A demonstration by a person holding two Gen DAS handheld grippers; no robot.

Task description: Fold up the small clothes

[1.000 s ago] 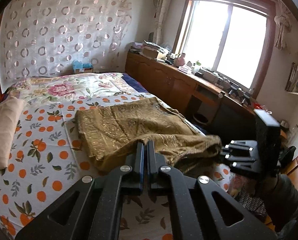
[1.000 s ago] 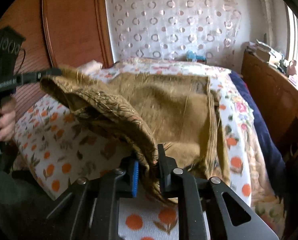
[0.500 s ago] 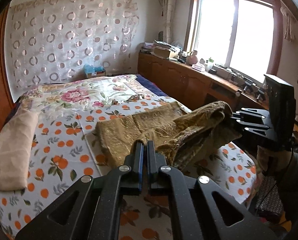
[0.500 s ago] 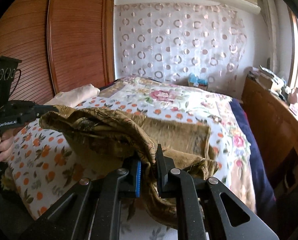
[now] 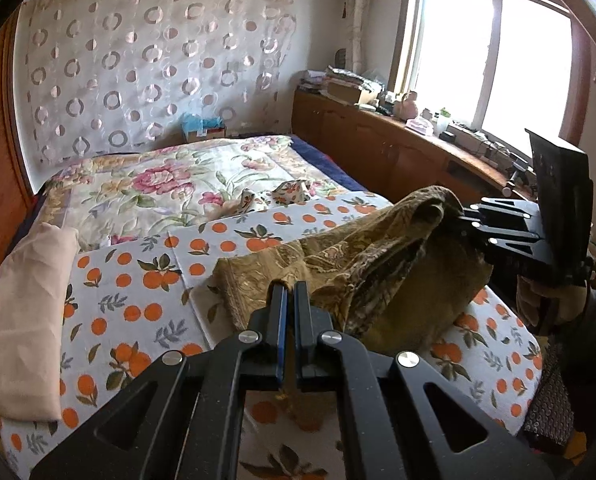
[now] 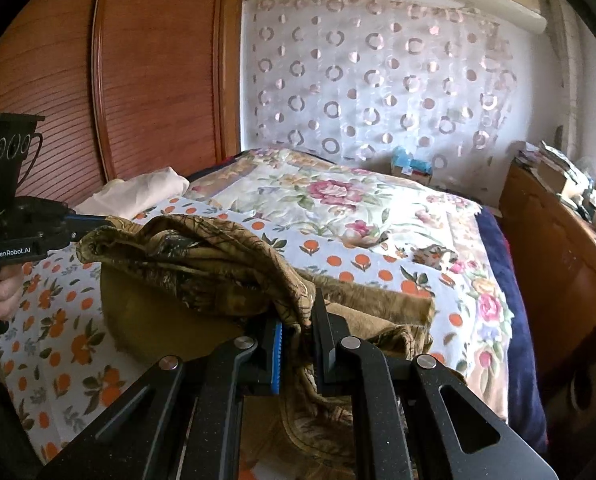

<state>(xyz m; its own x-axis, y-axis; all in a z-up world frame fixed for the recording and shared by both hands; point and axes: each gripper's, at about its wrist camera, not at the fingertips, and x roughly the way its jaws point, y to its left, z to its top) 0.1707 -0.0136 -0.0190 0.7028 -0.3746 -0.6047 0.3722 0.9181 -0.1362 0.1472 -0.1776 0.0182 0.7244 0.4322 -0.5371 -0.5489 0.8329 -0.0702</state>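
Note:
An olive-gold patterned cloth (image 5: 361, 264) hangs bunched between my two grippers above the near side of the orange-print bedsheet (image 5: 138, 280). My left gripper (image 5: 289, 289) is shut on one near corner of it. In the same view my right gripper (image 5: 459, 216) grips the other corner at the right, a hand below it. The right wrist view shows the right gripper (image 6: 298, 314) shut on a thick fold of the cloth (image 6: 218, 264). There the left gripper (image 6: 104, 221) pinches the far left corner. The cloth's back edge (image 6: 397, 304) still rests on the sheet.
A folded beige cloth (image 5: 22, 312) lies on the bed's left side. Small patterned pieces (image 5: 290, 192) sit on the floral quilt (image 5: 158, 184) further back. A wooden cabinet (image 5: 377, 156) runs along the right under the window. Wood panelling (image 6: 98, 80) stands on the left.
Both grippers drew back from the bed with the cloth's near edge raised. The cloth, spread flat before, has slid toward the near edge and bunched up.

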